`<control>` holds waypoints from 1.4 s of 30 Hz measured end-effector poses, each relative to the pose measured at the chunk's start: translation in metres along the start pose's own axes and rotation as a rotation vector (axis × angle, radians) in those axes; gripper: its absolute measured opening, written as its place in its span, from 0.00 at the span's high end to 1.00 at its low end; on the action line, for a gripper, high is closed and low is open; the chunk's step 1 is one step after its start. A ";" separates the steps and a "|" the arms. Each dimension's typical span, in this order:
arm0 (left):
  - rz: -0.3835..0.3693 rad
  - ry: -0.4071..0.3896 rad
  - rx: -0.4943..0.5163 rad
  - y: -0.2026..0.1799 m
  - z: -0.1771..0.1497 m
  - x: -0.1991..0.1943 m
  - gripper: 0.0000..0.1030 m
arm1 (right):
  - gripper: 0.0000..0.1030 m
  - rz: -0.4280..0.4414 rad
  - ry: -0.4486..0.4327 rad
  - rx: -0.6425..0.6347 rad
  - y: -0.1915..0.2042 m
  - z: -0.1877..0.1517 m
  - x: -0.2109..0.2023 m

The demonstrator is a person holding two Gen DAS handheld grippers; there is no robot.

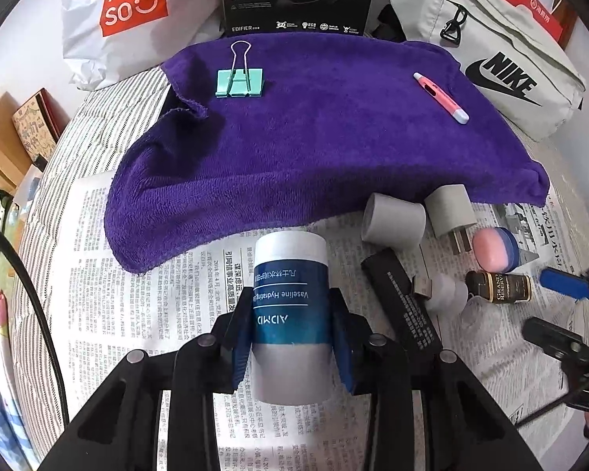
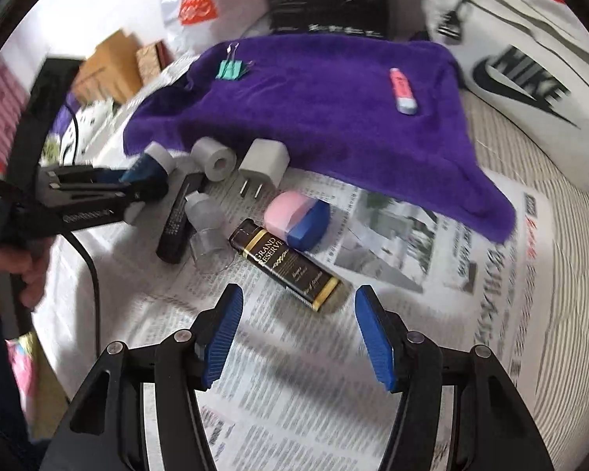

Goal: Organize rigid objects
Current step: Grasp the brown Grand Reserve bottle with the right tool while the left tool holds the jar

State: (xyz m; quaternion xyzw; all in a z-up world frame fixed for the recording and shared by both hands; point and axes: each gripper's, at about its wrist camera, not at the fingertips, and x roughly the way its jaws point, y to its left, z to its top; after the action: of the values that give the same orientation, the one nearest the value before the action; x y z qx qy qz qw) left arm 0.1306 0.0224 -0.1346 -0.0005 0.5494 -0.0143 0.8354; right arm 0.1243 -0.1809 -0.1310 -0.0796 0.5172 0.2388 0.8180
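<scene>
Two tools are in view. The left tool (image 1: 290,337) is clenched on the tube (image 1: 290,314), both pads pressed against its blue label; the tube lies on the newspaper (image 1: 137,314) just off the towel's (image 1: 314,137) near edge, its long axis running straight ahead between the fingers. The right tool (image 2: 298,333) stands released and holds nothing. The lighter (image 2: 284,265) lies just beyond its fingertips, long axis slanted across the gap, so the right hand is the nearer to it. Judgement: a wrist turn is needed for the pads to meet the lighter's narrow sides. A clip (image 1: 239,82) and a pen (image 1: 441,98) rest on the towel, well apart. No container holds any item; the bag (image 1: 502,70) at the far right is shut.
</scene>
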 end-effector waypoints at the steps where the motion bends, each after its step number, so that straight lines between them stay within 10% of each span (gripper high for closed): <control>1: 0.001 0.000 0.002 0.000 -0.002 -0.002 0.67 | 0.43 -0.013 0.005 -0.016 0.001 0.002 0.004; 9: -0.019 -0.001 0.002 0.004 0.004 0.000 0.67 | 0.43 -0.038 -0.010 -0.132 0.013 0.010 0.022; 22: -0.018 -0.028 0.021 0.000 -0.003 -0.006 0.67 | 0.76 0.000 0.006 -0.135 0.023 -0.015 0.007; 42: -0.032 -0.034 0.027 0.000 -0.003 -0.009 0.67 | 0.72 -0.029 0.012 -0.206 0.043 0.017 0.029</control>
State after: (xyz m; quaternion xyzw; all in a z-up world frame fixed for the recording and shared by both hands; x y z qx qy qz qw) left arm 0.1242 0.0229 -0.1275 0.0018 0.5348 -0.0350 0.8442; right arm 0.1273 -0.1279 -0.1436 -0.1720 0.4939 0.2785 0.8056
